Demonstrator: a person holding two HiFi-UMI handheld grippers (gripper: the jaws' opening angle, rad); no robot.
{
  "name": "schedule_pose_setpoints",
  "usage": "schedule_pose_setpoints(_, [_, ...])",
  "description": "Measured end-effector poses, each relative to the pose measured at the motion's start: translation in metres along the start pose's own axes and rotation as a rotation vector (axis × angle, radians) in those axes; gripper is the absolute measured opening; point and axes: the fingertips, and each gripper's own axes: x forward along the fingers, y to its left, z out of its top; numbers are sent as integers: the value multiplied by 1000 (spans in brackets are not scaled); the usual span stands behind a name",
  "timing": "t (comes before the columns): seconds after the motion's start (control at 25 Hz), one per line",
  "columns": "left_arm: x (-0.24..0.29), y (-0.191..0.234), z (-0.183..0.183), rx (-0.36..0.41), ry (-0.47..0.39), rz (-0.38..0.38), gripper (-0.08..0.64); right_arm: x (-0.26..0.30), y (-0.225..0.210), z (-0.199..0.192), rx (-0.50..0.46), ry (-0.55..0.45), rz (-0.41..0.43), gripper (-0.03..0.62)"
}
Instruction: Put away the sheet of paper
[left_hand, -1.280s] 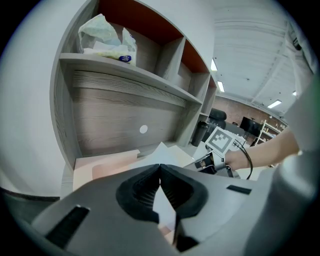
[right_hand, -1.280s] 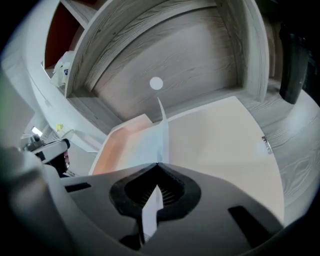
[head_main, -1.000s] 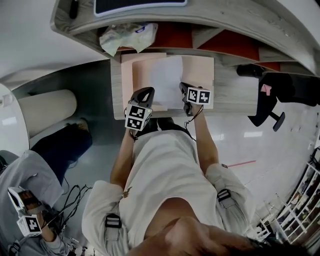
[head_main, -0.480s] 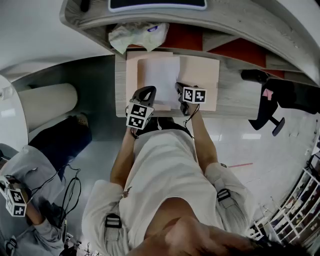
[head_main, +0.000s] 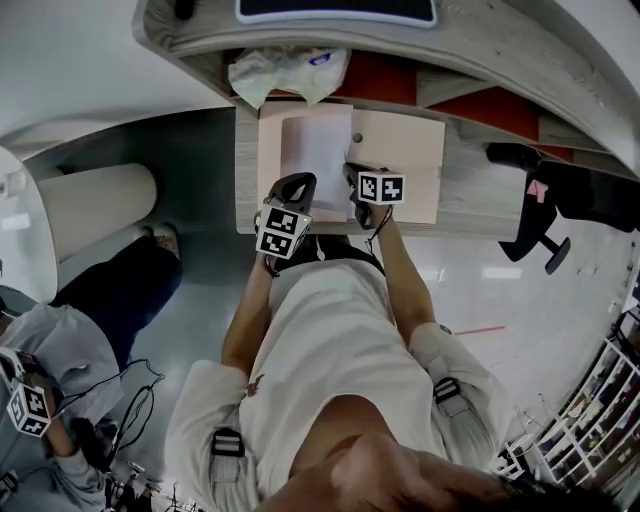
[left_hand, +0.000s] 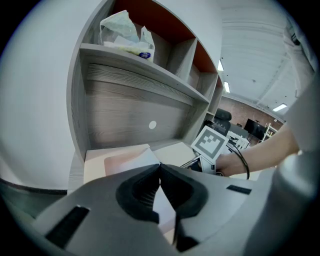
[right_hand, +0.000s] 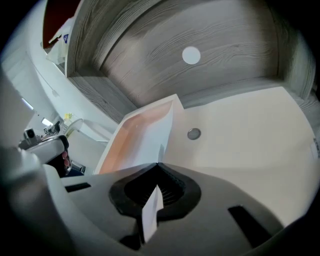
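A white sheet of paper (head_main: 318, 150) lies on an open pale-pink folder (head_main: 400, 150) on the desk. My right gripper (head_main: 352, 180) is shut on the sheet's near right edge. In the right gripper view a strip of the sheet (right_hand: 151, 210) stands between the closed jaws (right_hand: 157, 164), and the rest of it curves up over the folder (right_hand: 240, 135). My left gripper (head_main: 298, 183) sits at the sheet's near left corner. Its jaws (left_hand: 160, 166) meet at the tips. Whether they pinch the sheet (left_hand: 142, 157) or the folder, I cannot tell.
The desk (head_main: 480, 205) has a shelf unit behind it, with a crumpled plastic bag (head_main: 285, 70) in one compartment. A black office chair (head_main: 540, 200) stands to the right. A pale cylinder (head_main: 95, 205) and another person with a marker cube (head_main: 28, 405) are at the left.
My right gripper has slid left across the open folder, taking the sheet with it. The left gripper has stayed where it was.
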Motion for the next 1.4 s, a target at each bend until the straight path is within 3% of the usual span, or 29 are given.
schedule_pose_setpoints(0.28, [0, 6, 0, 0, -2, 1, 21, 13, 7, 4, -3, 11, -1, 20])
schedule_pose_setpoints(0.52, [-1, 5, 3, 5, -6, -2, 21, 18, 0, -3, -112, 48, -84, 20])
schedule_pose_setpoints(0.76, [-3, 4, 4, 7, -9, -6, 21, 11, 0, -4, -157, 35, -94, 26])
schedule_pose_setpoints(0.84, [-2, 4, 5, 13, -12, -8, 21, 8, -1, -3, -179, 35, -109, 111])
schedule_pose_setpoints(0.92, [-2, 2, 7, 18, -16, -10, 21, 4, -4, -2, -206, 36, -128, 142])
schedule_pose_setpoints(1.4, [-10, -10, 33, 57, -69, -15, 21, -57, 24, 24, -319, -115, -121, 123])
